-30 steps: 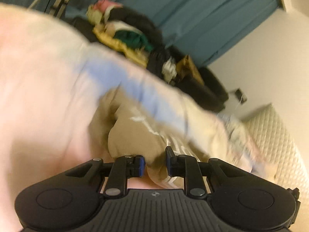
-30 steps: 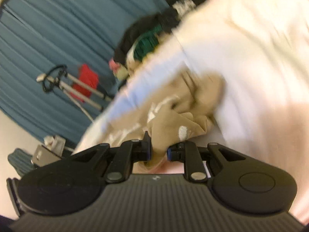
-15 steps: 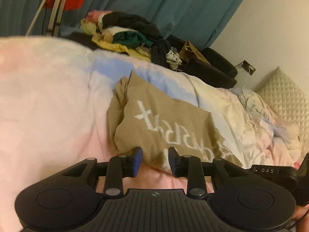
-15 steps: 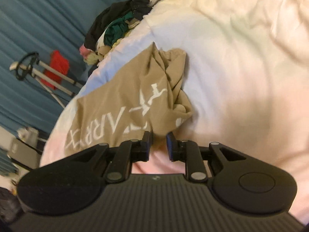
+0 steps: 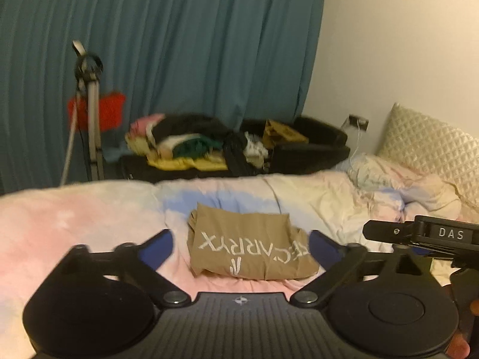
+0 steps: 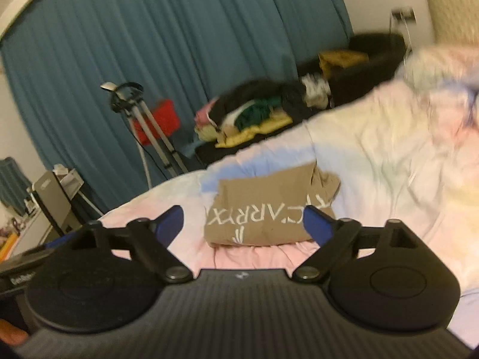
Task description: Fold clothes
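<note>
Tan shirt [image 5: 251, 245], white lettering; pastel pink-blue duvet [image 5: 89, 218].

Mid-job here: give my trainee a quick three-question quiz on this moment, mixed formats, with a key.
1. True or false: the left gripper is clamped on the tan T-shirt.
2. Multiple choice: the tan T-shirt lies on A) the pastel duvet, B) the black sofa, C) the quilted pillow.
3. Fill in: the jaws of the right gripper stand ____.

Key:
1. False; its jaws are spread wide and hold nothing.
2. A; it lies folded, print side up.
3. Open, with the shirt beyond them on the bed.
</note>
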`<state>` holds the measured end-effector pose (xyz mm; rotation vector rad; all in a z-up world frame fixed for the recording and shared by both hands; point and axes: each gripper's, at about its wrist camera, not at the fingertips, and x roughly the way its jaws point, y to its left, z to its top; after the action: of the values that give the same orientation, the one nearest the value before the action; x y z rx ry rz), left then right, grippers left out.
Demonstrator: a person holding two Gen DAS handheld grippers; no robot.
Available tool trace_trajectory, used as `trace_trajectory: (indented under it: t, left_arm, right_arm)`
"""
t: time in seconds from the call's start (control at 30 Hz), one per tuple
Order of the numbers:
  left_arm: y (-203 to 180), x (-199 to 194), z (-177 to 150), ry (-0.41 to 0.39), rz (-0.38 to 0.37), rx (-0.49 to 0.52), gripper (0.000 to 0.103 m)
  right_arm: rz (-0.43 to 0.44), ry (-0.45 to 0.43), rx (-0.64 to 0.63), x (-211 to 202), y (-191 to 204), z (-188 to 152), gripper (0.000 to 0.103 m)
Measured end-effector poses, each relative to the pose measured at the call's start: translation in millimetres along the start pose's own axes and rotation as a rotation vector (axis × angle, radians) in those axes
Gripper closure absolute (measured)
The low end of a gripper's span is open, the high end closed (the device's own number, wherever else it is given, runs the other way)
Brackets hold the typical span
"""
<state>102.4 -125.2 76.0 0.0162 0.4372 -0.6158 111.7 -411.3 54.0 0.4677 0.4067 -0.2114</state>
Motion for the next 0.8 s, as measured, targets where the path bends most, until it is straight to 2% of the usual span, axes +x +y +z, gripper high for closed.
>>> trace_trajectory:
  t: [0.23,0.4,0.53,0.7,0.8]
  left_arm:
    - [-12.5,-91.7,-18.6,-0.086,0.061,0.022,0.0]
    - [-16.4,-138.0,-44.9,-0.124,0.074,0.025,0.0]
    - [-15.8,-156.4,-69.3,-0.138,0.104,0.029,0.0]
    - [-14.1,-172.6,-99.8,-0.145,0.146,0.041,0.0]
    - [-11.6,-171.3,-110.7,-0.148,0.133,0.057,0.0]
  right_arm:
    - [0.026,-0.072,-0.11,-73.6,30.4,-22.8,0.016]
    - [0.021,-0.132,-0.2,-108.4,41.6,-56.5,0.015]
    - [0.015,-0.154,-0.219,-116.0,42.1,-85.7,0.015]
    - [-0.003,-0.153,-0.228,-106.6,40.4,-115.9,0.015]
    - [-0.019,-0.177,-0.243,-99.7,41.0,-129.9,0.016]
